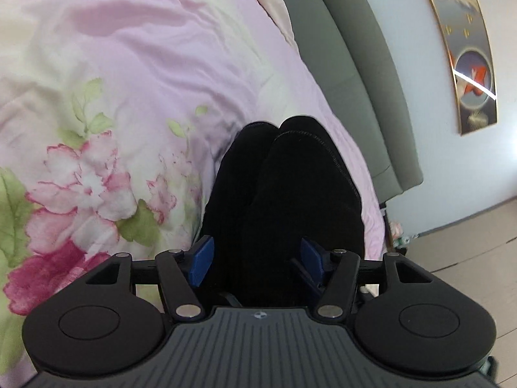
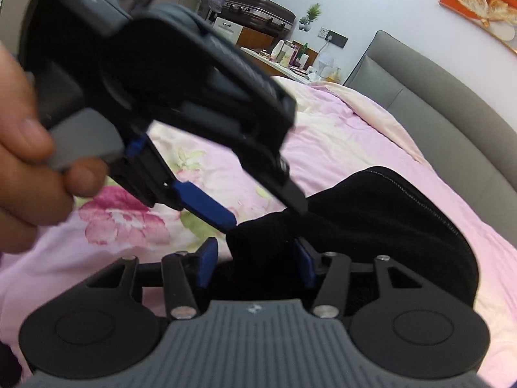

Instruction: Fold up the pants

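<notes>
The black pants (image 1: pixel 284 200) lie bunched on a pink floral bedspread (image 1: pixel 135 74). In the left wrist view my left gripper (image 1: pixel 258 258) has its blue fingers (image 1: pixel 202 258) spread wide, with the black cloth lying between them, not pinched. In the right wrist view the pants (image 2: pixel 371 226) rise in a fold ahead of my right gripper (image 2: pixel 255 262), whose blue fingers (image 2: pixel 206 262) stand apart around the cloth edge. The left gripper (image 2: pixel 265 216) crosses in from the upper left, held by a hand (image 2: pixel 29 161), its tips at the same cloth edge.
A grey padded headboard (image 2: pixel 452 113) runs along the bed's far side. A nightstand with bottles (image 2: pixel 290 55) and a suitcase (image 2: pixel 258 16) stand beyond the bed. Wall pictures (image 1: pixel 468 48) hang above. Floor tiles (image 1: pixel 468 258) show at the bed's right edge.
</notes>
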